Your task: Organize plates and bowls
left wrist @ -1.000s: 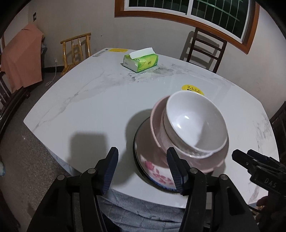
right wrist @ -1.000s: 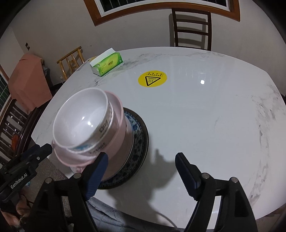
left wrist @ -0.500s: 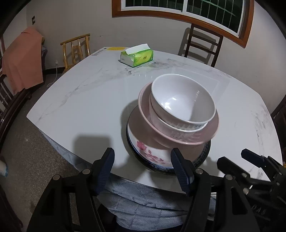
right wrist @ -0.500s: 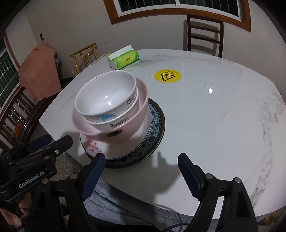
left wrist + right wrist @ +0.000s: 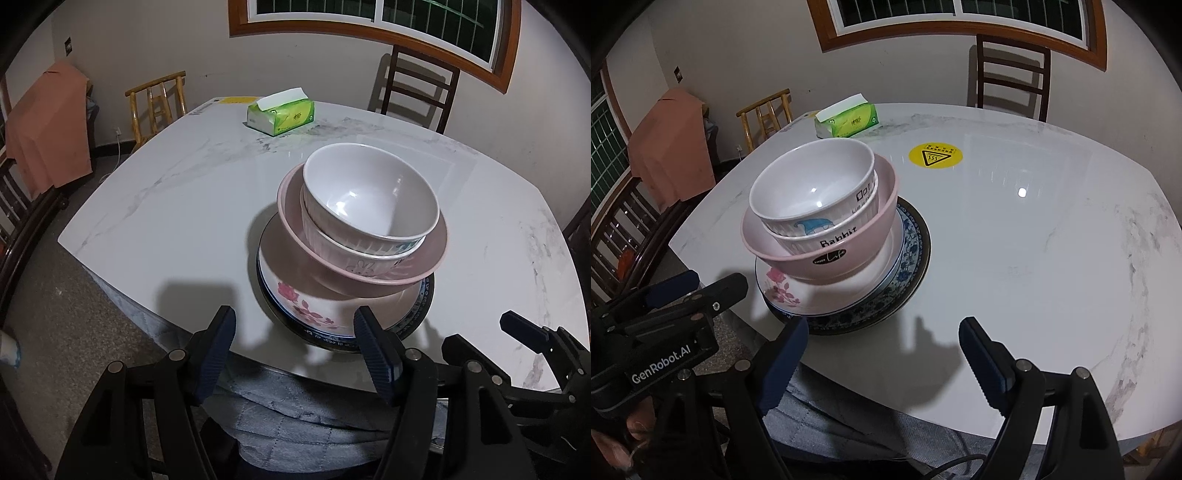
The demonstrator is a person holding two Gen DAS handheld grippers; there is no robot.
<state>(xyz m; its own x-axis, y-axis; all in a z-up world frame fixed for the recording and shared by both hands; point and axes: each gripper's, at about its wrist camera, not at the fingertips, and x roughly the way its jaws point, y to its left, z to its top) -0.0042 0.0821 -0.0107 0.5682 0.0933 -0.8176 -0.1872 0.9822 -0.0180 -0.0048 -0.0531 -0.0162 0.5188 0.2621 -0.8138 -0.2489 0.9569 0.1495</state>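
A white ribbed bowl (image 5: 369, 195) (image 5: 812, 184) sits tilted inside a pink bowl (image 5: 332, 258) (image 5: 857, 236). The pink bowl rests on a white plate with a pink rose (image 5: 295, 299) (image 5: 779, 288), which lies on a dark blue-patterned plate (image 5: 424, 299) (image 5: 908, 258). The stack stands near the table's front edge. My left gripper (image 5: 295, 347) is open and empty, just in front of the stack. My right gripper (image 5: 881, 354) is open and empty, in front and to the right of the stack.
The white marble table (image 5: 184, 192) (image 5: 1034, 240) holds a green tissue box (image 5: 280, 114) (image 5: 847, 120) at the back and a yellow warning sticker (image 5: 935, 156). Wooden chairs (image 5: 417, 92) stand around it. A chair draped with orange cloth (image 5: 48, 125) stands at left.
Both grippers have pulled back from the stack toward the table's front edge and stayed open. The stack of bowls and plates has not moved.
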